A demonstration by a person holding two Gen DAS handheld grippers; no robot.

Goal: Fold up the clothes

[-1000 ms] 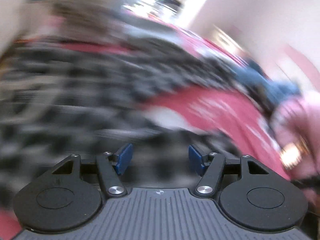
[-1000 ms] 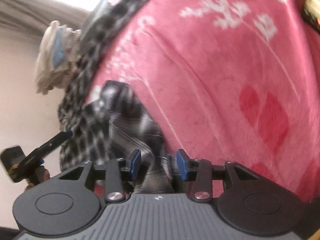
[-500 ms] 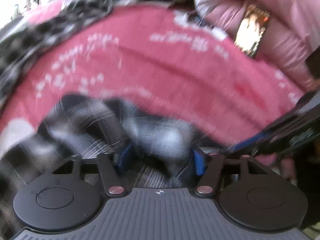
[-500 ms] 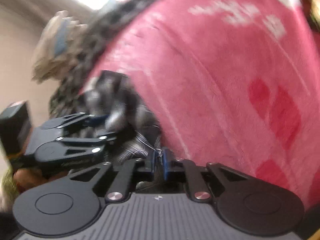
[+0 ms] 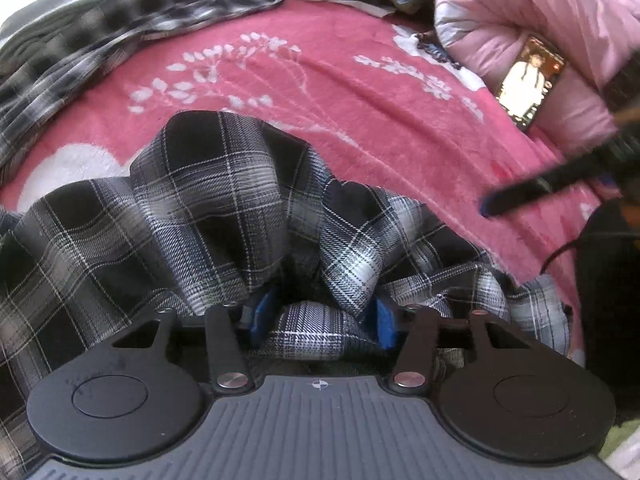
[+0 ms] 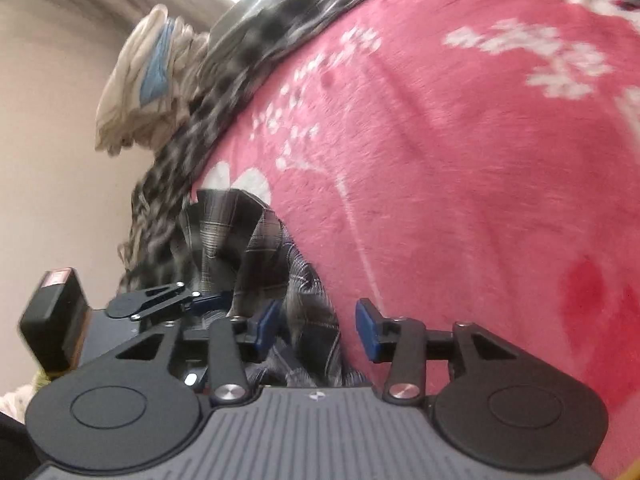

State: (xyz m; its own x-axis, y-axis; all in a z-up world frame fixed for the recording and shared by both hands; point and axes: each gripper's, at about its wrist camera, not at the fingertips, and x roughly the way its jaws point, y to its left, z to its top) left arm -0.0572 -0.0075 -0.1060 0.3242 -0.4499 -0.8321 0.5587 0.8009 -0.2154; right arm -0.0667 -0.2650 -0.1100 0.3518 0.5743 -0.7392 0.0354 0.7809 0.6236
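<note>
Left wrist view shows the black-and-white plaid flannel shirt (image 5: 224,208) rumpled on the pink floral fleece blanket (image 5: 360,92), a bunch lying between the spread blue pads of the left gripper (image 5: 320,314) — wide apart, gripping nothing that I can see, no neat fold yet. Farther right, only this view shows the pink puffer jacket (image 5: 540,12) and lit phone (image 5: 528,80) — the right wrist view alone shows the right gripper (image 6: 316,326), parted, shirt cloth loose between.

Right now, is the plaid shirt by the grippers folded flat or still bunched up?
Bunched up. The plaid shirt rises in loose peaks and creases on the pink blanket, with no flat, squared edges.
</note>
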